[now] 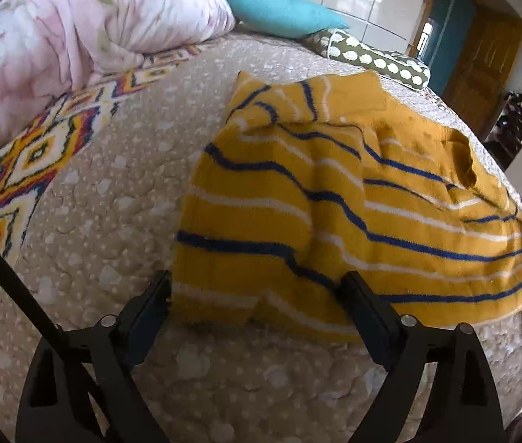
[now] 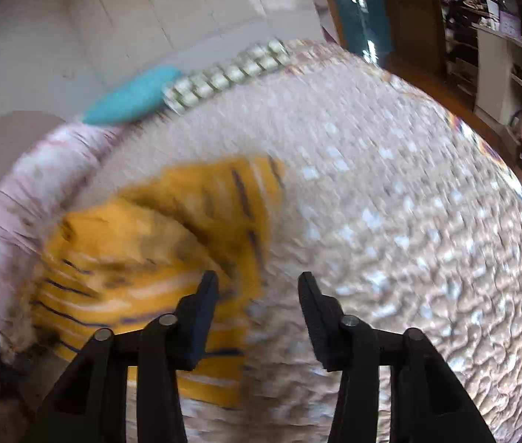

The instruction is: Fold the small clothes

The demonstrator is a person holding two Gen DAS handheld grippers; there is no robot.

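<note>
My mustard-yellow knit sweater with blue and white stripes (image 1: 334, 199) lies rumpled and only partly folded on the bed (image 1: 113, 199). My left claw (image 1: 257, 288), released, straddles its near hem; my right claw (image 2: 257, 284), empty and part-open, hovers beside it.

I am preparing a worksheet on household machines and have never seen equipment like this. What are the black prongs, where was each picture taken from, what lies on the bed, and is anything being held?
There is no machine arm. A person holds a hand tool in each hand, each with two black fingers and a wide-angle camera looking along them. One picture comes from the left gripper, the other, blurred, from the right gripper. On the beige quilted bedspread lies a mustard-yellow knitted sweater with blue and white stripes, partly folded. Behind it are a pink floral duvet, a turquoise cushion and a spotted olive bolster. Nothing is held: the left fingers stand wide around the sweater's near corner without pinching it, and the right fingers are empty beside its edge.
</note>
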